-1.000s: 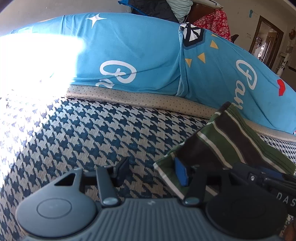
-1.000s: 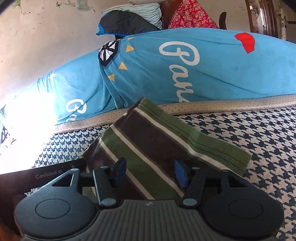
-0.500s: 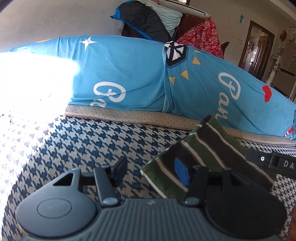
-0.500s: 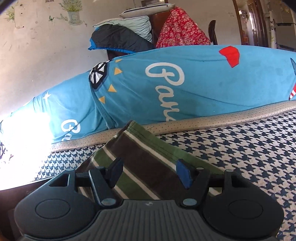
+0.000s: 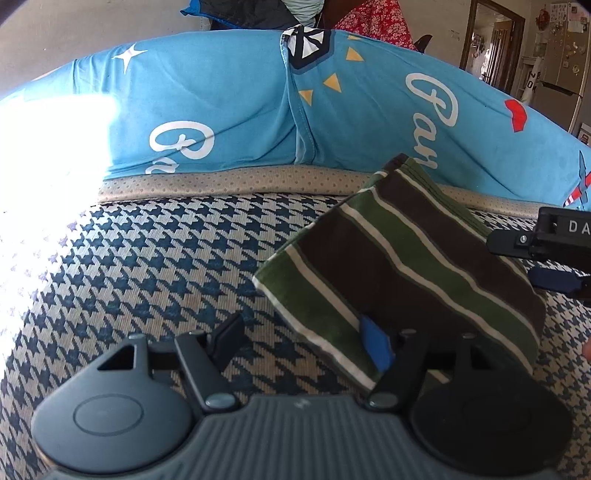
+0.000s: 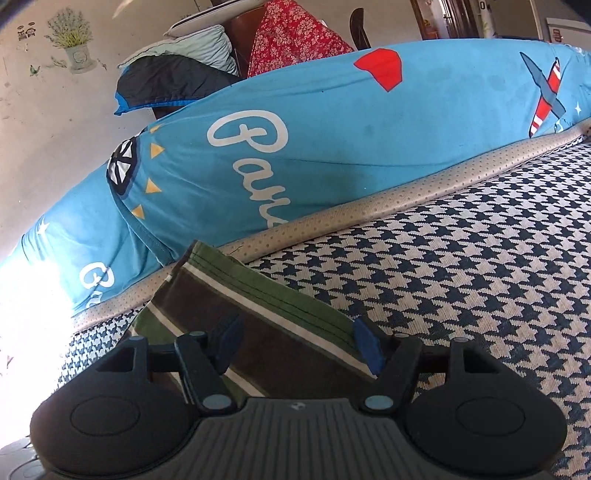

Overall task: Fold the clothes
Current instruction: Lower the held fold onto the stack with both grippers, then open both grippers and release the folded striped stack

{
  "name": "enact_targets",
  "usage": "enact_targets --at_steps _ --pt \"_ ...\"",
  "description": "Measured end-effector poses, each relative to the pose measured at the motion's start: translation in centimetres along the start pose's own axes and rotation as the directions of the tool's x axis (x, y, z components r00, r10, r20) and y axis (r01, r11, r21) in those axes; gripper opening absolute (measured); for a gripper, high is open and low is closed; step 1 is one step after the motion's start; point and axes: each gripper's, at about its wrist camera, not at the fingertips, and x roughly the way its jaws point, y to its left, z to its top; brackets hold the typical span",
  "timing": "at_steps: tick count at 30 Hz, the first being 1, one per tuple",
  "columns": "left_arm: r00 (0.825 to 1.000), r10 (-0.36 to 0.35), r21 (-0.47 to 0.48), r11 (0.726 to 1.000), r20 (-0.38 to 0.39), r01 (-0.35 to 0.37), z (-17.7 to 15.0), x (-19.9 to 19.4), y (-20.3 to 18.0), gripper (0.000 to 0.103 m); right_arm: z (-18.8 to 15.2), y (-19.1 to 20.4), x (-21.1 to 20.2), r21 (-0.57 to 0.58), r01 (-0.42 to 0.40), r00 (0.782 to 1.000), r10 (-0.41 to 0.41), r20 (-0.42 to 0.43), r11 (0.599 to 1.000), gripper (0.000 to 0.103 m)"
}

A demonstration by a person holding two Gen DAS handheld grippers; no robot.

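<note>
A folded striped garment (image 5: 402,266) is left lying on the patterned mat (image 5: 155,266), just before the blue cushion (image 5: 229,107); both the left gripper (image 5: 303,339) and right gripper (image 6: 297,339) are opening, nothing gripped, the fold apparently finished.

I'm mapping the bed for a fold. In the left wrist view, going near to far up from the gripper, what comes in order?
left gripper, its jaws opening with no cloth pinched → striped folded garment on the houndstooth cover → beige dotted border → blue printed bolster → wall.
</note>
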Motion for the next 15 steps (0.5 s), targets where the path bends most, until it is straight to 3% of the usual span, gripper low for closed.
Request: enact_targets --at_steps 5,10,15 --pt "1.000 0.017 -0.002 1.000 -0.021 -0.017 0.0 0.0 0.1 0.076 -0.3 -0.4 0.7 0.015 -0.007 1.000 0.008 -0.021 1.000 0.078" --pt "0.999 0.009 -0.020 1.000 -0.032 -0.010 0.1 -1.0 0.1 0.076 -0.5 -0.2 0.8 0.003 0.022 0.999 -0.021 -0.038 1.000 0.079" --pt "1.000 0.011 0.008 1.000 -0.005 -0.011 0.0 -3.0 -0.8 0.085 0.1 0.4 -0.6 0.028 0.007 0.999 -0.006 -0.036 1.000 0.080"
